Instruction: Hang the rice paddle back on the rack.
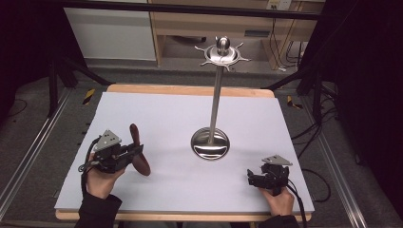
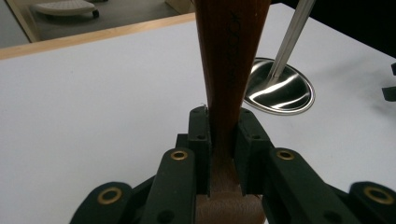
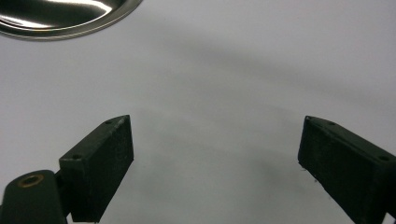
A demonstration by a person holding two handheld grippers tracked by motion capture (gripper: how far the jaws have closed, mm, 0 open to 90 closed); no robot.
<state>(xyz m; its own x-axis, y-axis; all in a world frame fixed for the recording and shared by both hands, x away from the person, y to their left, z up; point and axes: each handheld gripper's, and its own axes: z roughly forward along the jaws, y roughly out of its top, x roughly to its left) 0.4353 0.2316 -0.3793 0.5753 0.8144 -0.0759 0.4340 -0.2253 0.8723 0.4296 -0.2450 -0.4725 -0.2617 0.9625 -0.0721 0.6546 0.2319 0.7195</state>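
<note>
From the high view, I'm gripping a brown wooden spoon in my left hand-held gripper, low on the left side of the white worktop. The spoon's long axis is running away from me and a little up, handle end pointing toward the far edge, wider end nearest me. The steel utensil stand is sitting well apart to the right of it, with its hook ring way up top, so my left is clearly the nearer hand for hanging. My right hand-held gripper is resting near the front right corner.

In the left gripper view, the jaws are clamping narrow on the spoon's shaft, which is rising straight out between the pads. The stand's round base is lying ahead and to the right.

In the right gripper view, my jaws are standing wide apart with nothing between them, just bare worktop, and the rim of the base is peeking in at the top left.
</note>
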